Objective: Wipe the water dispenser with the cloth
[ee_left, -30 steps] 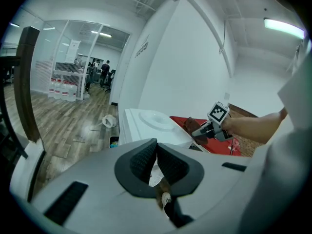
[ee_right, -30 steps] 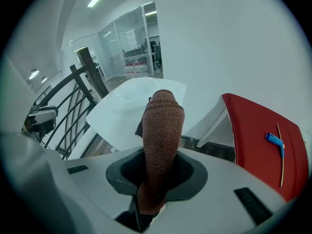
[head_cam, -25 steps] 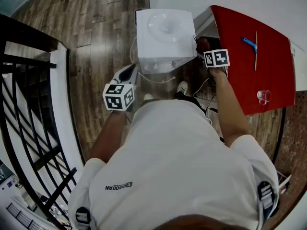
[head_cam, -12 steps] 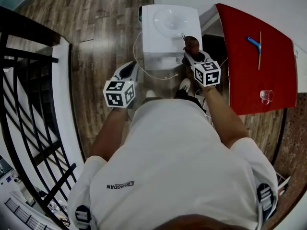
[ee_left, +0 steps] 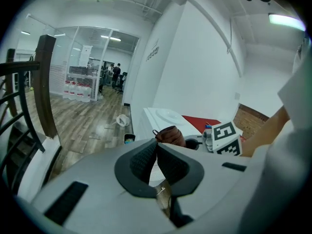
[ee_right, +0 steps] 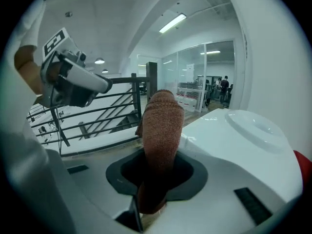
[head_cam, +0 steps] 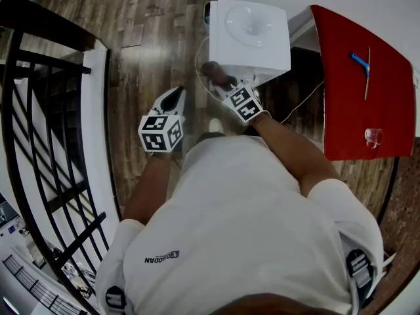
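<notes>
right gripper: fingers clamped on brown cloth | cloth: at near-left corner of white water dispenser, contact not confirmable | left gripper: fingers together, nothing between them, over wooden floor, apart from water dispenser

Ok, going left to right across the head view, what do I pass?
Black railing → left tongs → water dispenser → red table. The right tongs with the cloth overlap the dispenser, so they are left out.
</notes>
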Motion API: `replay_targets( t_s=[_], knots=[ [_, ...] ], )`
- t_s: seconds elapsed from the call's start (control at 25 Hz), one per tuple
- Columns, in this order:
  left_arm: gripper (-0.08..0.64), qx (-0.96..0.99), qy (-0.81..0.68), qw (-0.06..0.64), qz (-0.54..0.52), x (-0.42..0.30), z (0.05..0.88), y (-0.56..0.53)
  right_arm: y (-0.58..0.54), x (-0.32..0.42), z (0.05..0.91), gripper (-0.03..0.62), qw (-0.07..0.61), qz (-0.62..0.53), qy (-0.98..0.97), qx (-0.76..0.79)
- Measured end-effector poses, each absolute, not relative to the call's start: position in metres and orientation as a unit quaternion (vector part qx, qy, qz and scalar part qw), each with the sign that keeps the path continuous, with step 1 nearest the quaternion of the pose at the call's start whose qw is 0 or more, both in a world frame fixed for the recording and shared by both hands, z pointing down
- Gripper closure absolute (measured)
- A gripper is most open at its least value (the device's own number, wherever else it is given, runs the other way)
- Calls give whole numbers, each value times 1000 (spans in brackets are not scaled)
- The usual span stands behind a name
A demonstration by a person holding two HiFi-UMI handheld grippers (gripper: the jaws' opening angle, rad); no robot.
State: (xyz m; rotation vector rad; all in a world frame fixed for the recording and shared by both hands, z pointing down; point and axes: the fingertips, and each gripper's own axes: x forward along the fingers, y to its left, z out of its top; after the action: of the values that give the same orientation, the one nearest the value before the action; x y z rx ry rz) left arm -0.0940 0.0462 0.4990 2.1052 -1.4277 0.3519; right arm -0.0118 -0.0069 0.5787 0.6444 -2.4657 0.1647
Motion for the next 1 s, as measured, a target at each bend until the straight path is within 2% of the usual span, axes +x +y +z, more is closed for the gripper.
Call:
replay_targets(
  t_s=[0.36,1.0],
  knots=[
    [560,759,-564,294,140,-115,504,82,-6,-19,606,506,330,2,-914,236],
    [560,778,-539,289,142,-63,495,82,-19,78,614,506,337,28,-885,320]
  ],
)
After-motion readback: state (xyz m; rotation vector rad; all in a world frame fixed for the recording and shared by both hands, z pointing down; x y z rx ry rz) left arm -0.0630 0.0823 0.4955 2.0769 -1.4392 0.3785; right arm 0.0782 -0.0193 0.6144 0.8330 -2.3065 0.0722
